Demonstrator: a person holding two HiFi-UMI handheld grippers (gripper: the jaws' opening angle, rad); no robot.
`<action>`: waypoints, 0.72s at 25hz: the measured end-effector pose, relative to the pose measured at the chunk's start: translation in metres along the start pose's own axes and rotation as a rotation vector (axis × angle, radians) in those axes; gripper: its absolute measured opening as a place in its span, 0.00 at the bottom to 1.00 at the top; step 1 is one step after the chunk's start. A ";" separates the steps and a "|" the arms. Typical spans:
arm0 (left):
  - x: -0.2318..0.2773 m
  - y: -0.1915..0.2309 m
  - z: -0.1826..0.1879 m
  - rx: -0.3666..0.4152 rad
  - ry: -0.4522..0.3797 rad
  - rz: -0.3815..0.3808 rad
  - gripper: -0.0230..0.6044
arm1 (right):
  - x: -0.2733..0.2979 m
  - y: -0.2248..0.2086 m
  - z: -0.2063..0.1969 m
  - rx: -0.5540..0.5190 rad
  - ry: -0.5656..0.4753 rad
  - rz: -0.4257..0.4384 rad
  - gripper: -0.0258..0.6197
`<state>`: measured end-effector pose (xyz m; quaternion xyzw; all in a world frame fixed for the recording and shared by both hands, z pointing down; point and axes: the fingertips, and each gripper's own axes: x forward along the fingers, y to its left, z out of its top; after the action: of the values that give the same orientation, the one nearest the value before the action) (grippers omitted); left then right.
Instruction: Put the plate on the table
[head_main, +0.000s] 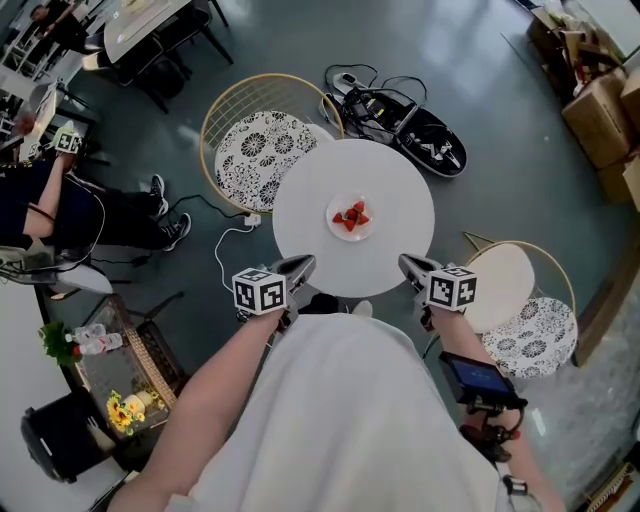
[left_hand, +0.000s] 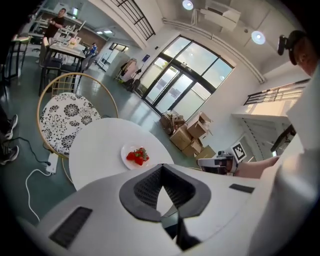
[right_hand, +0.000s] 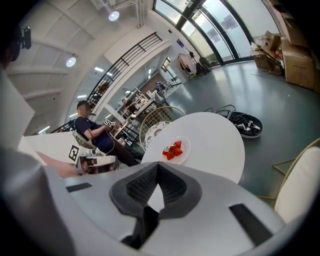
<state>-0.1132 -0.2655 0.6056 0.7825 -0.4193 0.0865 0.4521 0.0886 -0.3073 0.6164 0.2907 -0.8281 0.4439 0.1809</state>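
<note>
White round counter (head_main: 392, 188) (left_hand: 95, 150) (right_hand: 215, 134) fills the middle of the head view, and the plate (head_main: 352, 235) (left_hand: 125, 156) (right_hand: 184, 150) sits flat on it, near its centre. A small heap of red strawberries (head_main: 350, 215) (left_hand: 138, 155) (right_hand: 171, 149) lies on the plate.

Both grippers hover at the near edge of the counter, well apart from the plate and touching nothing. The left gripper (head_main: 307, 263) (left_hand: 161, 167) (right_hand: 95, 162) is at the left of that edge. Its jaws are together at the tips, with nothing between them. The right gripper (head_main: 405, 261) (left_hand: 217, 163) (right_hand: 157, 165) is at the right of the edge. Its jaws are likewise closed tip to tip and empty. Each points inward over the counter, and each shows in the other's view, held on a bare forearm.

A wire-backed chair with a black-and-white patterned cushion (head_main: 255, 152) (left_hand: 65, 117) stands just beside the far left of the counter. A second chair (head_main: 525, 300) (right_hand: 300, 185), with a cream cushion at its back, stands to the near right. A black bag (head_main: 428, 142) (right_hand: 247, 124) with tangled cables lies on the grey floor beyond the counter. Cardboard boxes (head_main: 600, 105) (left_hand: 187, 132) (right_hand: 292, 52) are stacked farther off, near the glass doors. A seated person (head_main: 60, 210) (right_hand: 92, 131) in dark clothes is off to the left.
</note>
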 end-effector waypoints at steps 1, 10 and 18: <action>-0.001 -0.001 0.001 0.015 -0.012 0.007 0.04 | -0.001 0.001 0.001 -0.013 0.000 0.003 0.05; 0.001 -0.007 0.004 0.053 -0.042 0.010 0.04 | 0.008 0.012 0.008 -0.073 -0.004 0.030 0.05; -0.007 -0.010 -0.003 0.035 -0.050 0.027 0.04 | 0.001 0.021 0.008 -0.090 0.007 0.037 0.05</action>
<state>-0.1101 -0.2564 0.5976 0.7864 -0.4395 0.0803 0.4265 0.0740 -0.3050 0.5999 0.2652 -0.8519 0.4104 0.1883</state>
